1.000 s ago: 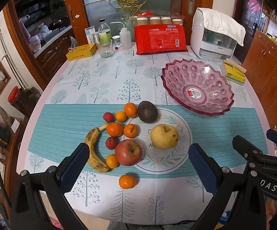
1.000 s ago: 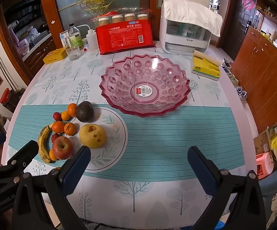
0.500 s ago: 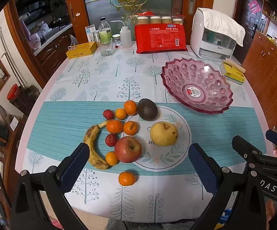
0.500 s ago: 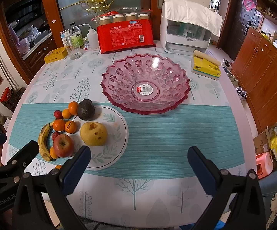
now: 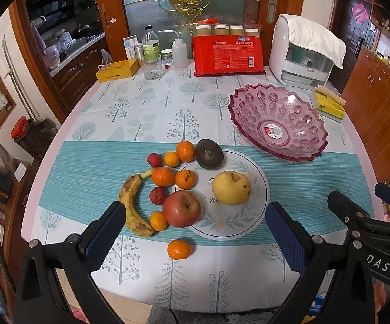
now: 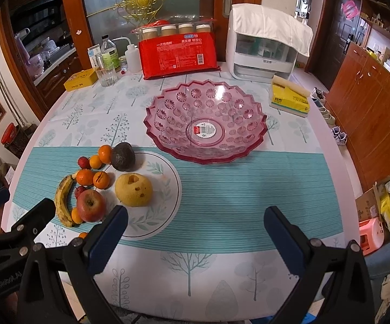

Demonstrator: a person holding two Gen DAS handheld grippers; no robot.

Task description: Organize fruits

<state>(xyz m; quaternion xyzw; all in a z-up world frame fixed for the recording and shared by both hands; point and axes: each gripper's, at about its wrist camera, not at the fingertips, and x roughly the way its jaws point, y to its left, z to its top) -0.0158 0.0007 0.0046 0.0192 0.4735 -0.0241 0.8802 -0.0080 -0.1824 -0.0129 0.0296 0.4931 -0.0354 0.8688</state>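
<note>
A pile of fruit lies on the table's near left: a red apple (image 5: pixel 182 208), a yellow pear (image 5: pixel 231 191), a dark avocado (image 5: pixel 209 154), a spotted banana (image 5: pixel 132 207), several small oranges and red lychee-like fruits. One orange (image 5: pixel 179 249) sits alone near the front edge. The pear and avocado rest on a round printed placemat (image 5: pixel 251 224). An empty pink glass bowl (image 6: pixel 205 121) stands behind and to the right. My left gripper (image 5: pixel 195 232) hovers open just in front of the apple. My right gripper (image 6: pixel 195 239) is open over bare tablecloth, in front of the bowl.
Along the table's far edge stand a red package (image 5: pixel 228 55), a white appliance (image 5: pixel 303 51), bottles and a glass (image 5: pixel 151 66), and a yellow box (image 5: pixel 117 69). A yellow tissue pack (image 6: pixel 289 97) lies right of the bowl. Wooden cabinets (image 6: pixel 370 102) line the right wall.
Both views have shifted slightly; the table contents sit a little lower and farther in the frames. No fruit has moved and both grippers stay open.
</note>
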